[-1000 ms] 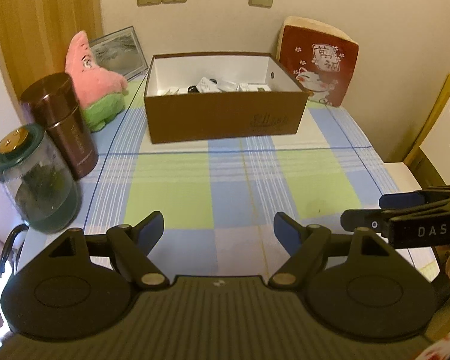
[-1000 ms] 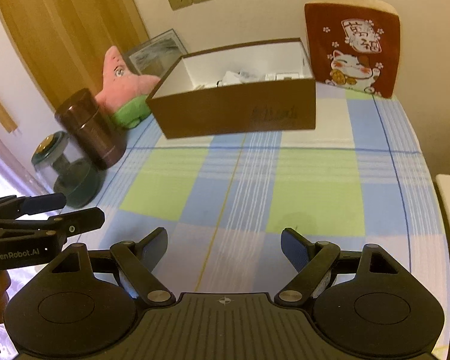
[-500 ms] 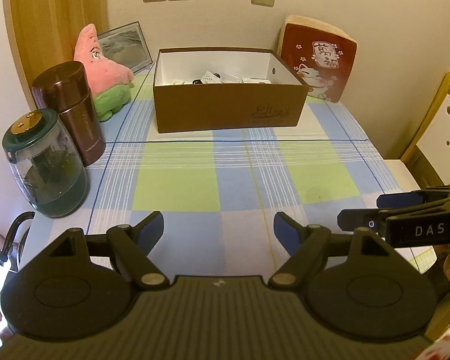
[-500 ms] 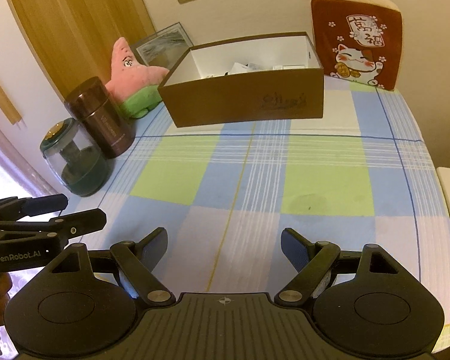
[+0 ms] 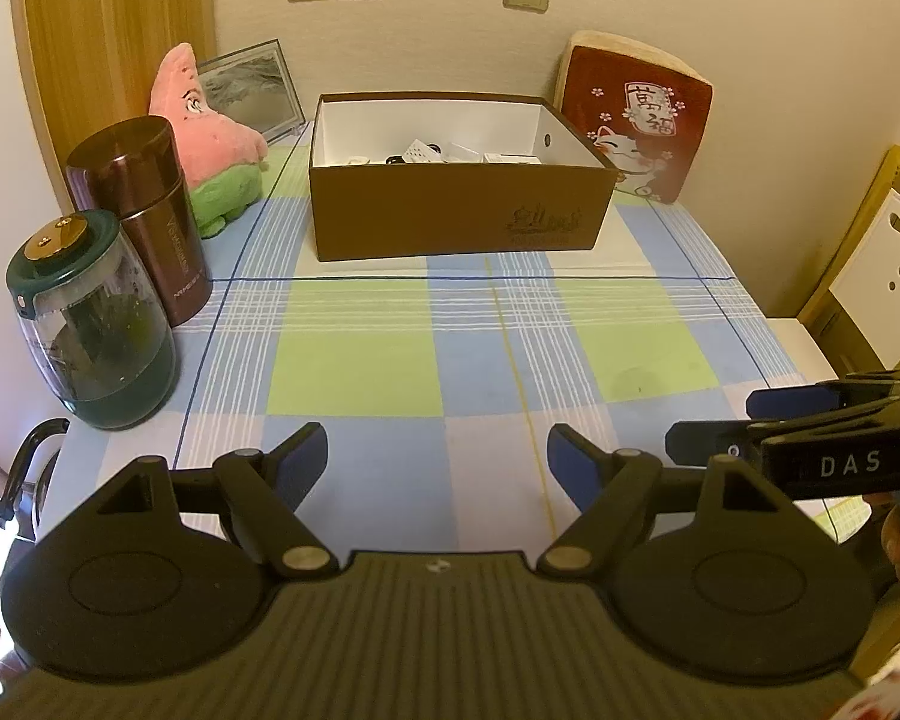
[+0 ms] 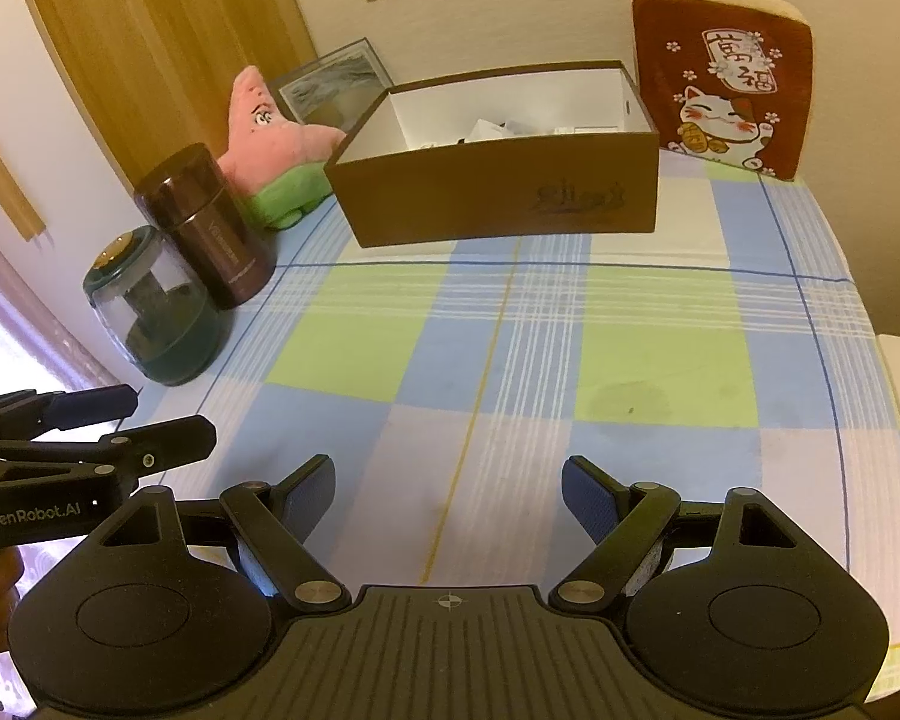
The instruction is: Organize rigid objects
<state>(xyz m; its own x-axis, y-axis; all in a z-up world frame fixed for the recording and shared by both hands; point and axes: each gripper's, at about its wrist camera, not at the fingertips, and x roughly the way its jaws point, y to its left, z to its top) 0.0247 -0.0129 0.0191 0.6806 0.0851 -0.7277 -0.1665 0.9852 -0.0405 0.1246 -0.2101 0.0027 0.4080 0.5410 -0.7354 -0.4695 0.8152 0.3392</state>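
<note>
A brown cardboard box (image 5: pixel 459 222) (image 6: pixel 498 198) with a white inside stands at the far middle of the table and holds several small white and black items (image 5: pixel 432 153). My left gripper (image 5: pixel 438 459) is open and empty above the table's near edge; it also shows in the right wrist view (image 6: pixel 150 420) at the left. My right gripper (image 6: pixel 447 489) is open and empty beside it; it also shows in the left wrist view (image 5: pixel 732 420) at the right. Both are far from the box.
A checked tablecloth (image 5: pixel 450 354) covers the table. At the left stand a glass jar with a green lid (image 5: pixel 90 324), a dark red flask (image 5: pixel 141 216) and a pink plush star (image 5: pixel 210 138). A picture frame (image 5: pixel 252 84) and a red cat cushion (image 5: pixel 636 114) lean on the wall. A chair (image 5: pixel 870 282) is at right.
Both grippers have drawn back and risen from the box, which looks smaller and farther now. Both stay open and empty.
</note>
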